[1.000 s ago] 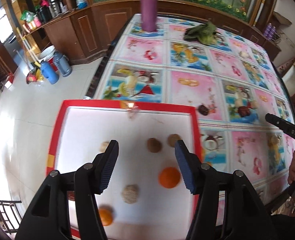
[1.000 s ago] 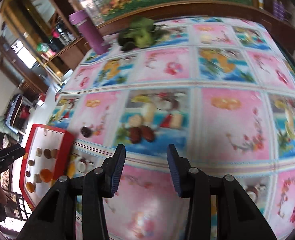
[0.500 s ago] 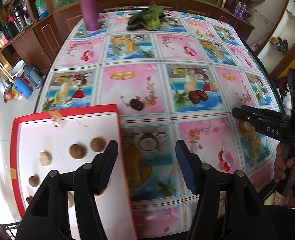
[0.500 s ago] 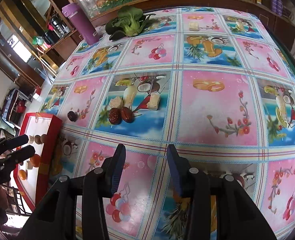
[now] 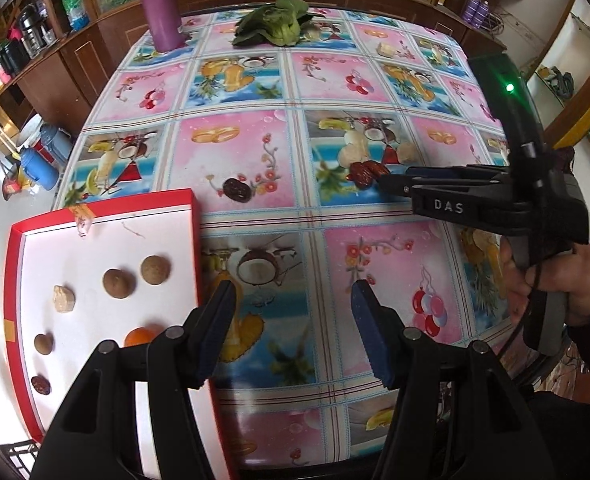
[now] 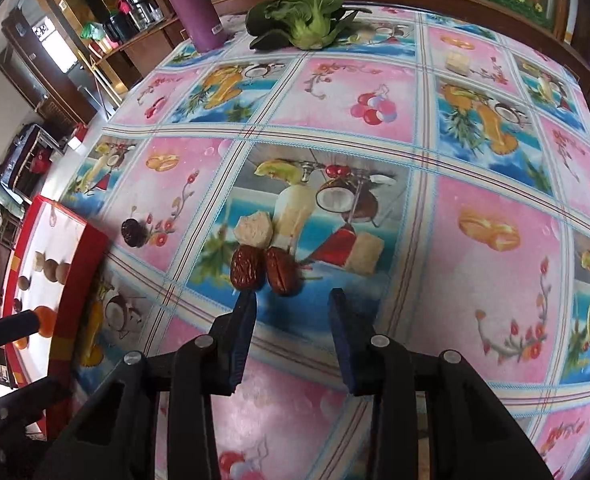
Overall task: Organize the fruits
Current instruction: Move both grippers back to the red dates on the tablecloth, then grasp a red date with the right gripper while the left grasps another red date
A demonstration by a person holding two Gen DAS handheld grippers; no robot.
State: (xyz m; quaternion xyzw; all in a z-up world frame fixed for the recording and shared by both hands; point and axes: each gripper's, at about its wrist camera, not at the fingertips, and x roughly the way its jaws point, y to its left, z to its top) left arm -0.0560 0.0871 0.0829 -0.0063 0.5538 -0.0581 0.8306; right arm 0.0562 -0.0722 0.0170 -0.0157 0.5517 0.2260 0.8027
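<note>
Right hand-held gripper [image 6: 291, 300]: I held it released, jaws spread, low over the bench [image 6: 475, 184] just short of the two dates [image 6: 263, 268], so one would fit between the pads.
Left hand-held gripper [image 5: 293, 320]: released and empty; I kept it by the tray's [image 5: 195, 216] right rim, out of the way.
Dates: mid-bench, side by side and touching, just beside a pale chunk [image 6: 253, 229].
Axis: each date's long axis ran roughly away from me, toward the far edge, so my jaws would close across the short width.
Tray: at the left edge, holding sorted fruits.
Stray date [image 5: 237, 189]: alone, near the tray's far right corner.
</note>
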